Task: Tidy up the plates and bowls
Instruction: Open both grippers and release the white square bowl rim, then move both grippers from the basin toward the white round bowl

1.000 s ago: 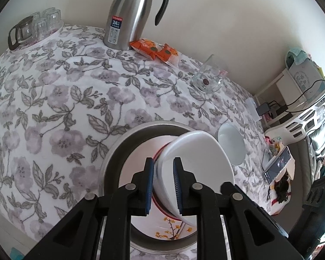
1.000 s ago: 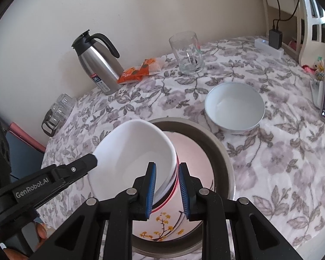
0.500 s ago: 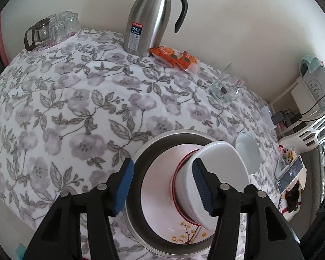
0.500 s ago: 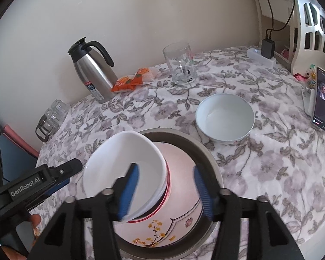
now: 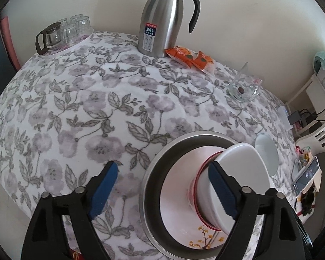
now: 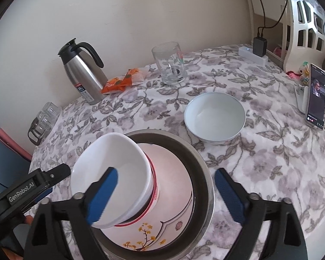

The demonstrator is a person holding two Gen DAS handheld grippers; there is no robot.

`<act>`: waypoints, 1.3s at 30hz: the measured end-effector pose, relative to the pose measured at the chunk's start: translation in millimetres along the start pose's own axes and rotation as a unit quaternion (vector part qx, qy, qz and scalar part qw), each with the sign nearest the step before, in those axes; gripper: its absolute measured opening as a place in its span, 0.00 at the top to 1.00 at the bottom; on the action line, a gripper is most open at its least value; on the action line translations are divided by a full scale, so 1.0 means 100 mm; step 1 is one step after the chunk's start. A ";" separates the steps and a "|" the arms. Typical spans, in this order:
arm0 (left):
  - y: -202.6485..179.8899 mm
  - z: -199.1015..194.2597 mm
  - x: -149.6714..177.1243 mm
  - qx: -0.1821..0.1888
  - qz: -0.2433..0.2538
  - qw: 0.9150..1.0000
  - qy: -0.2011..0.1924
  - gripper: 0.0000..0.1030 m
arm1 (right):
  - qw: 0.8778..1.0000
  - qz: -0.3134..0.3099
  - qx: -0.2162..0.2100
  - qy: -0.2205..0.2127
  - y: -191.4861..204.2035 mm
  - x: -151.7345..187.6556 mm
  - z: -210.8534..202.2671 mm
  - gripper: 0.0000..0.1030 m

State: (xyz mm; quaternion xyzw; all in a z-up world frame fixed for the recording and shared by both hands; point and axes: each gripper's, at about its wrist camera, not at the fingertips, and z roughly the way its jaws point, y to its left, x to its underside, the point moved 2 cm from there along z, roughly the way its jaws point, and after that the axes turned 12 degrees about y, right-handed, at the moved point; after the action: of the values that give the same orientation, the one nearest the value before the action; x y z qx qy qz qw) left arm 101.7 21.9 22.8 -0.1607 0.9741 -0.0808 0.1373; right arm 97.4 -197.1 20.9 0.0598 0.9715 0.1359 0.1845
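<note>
A steel plate [image 6: 202, 166] holds a pink flowered plate [image 6: 173, 169], and nested white bowls [image 6: 119, 166] with a red rim band stand on it, tilted. The same stack [image 5: 234, 173] shows in the left wrist view inside the steel plate [image 5: 160, 162]. A second white bowl [image 6: 214, 117] sits on the cloth to the right; it also shows in the left wrist view [image 5: 267, 153]. My left gripper [image 5: 162, 186] is open and empty, beside the stack. My right gripper [image 6: 164, 190] is open and empty, above the plates' near side.
A steel thermos [image 5: 162, 21], orange snack packets [image 5: 190, 58], a glass jar [image 6: 170, 62], and a tray of glasses [image 5: 62, 34] stand along the table's far side. A phone [image 6: 317, 96] and power strip [image 6: 252, 55] sit at the right edge.
Both grippers were shut on the top white bowl's rim a second ago. They have opened wide, let the bowl rest on the stack and drawn back.
</note>
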 end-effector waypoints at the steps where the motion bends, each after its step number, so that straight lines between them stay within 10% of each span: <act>1: 0.01 0.01 0.00 -0.002 0.000 1.000 0.000 0.06 | 1.000 0.001 -0.001 -0.001 -0.01 0.00 0.00 0.04; 39: -0.33 -0.36 -0.19 0.031 0.043 0.993 -0.101 0.06 | 0.998 0.003 -0.001 -0.067 -0.24 -0.21 -0.24 0.00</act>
State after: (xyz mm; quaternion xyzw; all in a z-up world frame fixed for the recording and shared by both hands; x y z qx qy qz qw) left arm 118.0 1.9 68.4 -0.1212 0.9582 -0.0883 0.2436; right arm 106.6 -229.7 42.4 0.0714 0.9568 0.1327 0.2486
